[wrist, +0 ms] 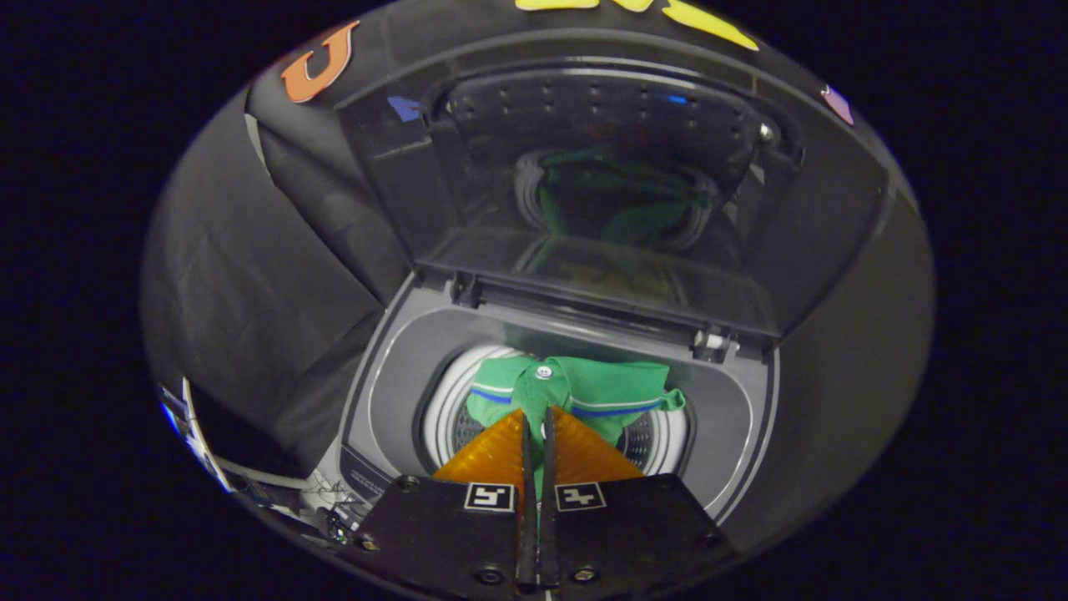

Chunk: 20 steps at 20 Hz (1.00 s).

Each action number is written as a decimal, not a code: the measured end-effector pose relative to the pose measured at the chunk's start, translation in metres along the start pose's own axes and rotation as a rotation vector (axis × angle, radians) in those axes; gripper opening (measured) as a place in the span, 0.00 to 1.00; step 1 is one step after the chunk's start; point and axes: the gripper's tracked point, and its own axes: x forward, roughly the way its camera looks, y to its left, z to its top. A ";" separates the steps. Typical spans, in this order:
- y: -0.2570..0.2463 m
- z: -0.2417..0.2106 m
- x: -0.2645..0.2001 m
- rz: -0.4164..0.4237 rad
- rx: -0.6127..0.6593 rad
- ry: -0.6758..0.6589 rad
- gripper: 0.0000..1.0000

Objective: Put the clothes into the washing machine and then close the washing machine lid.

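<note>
A green garment (pixel 596 392) with blue and white stripes and a white button hangs over the mouth of the washing machine drum (pixel 442 417). My gripper (pixel 536 415) is shut on the garment, its two orange fingers (pixel 492 459) pinching the cloth near the collar. The fabric spreads out just beyond the fingertips, above the drum's perforated white wall. The washing machine (pixel 392 359) is a grey top loader. Its dark glass lid (pixel 601 192) stands raised behind the opening and mirrors the green cloth.
Black cloth of the booth wall (pixel 250 275) drapes to the left of the machine. The lid's hinges (pixel 463 290) sit at the back rim of the opening. A control panel strip (pixel 363 480) runs along the machine's near left corner.
</note>
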 end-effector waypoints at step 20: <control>-0.003 -0.027 0.012 0.004 0.049 0.113 0.99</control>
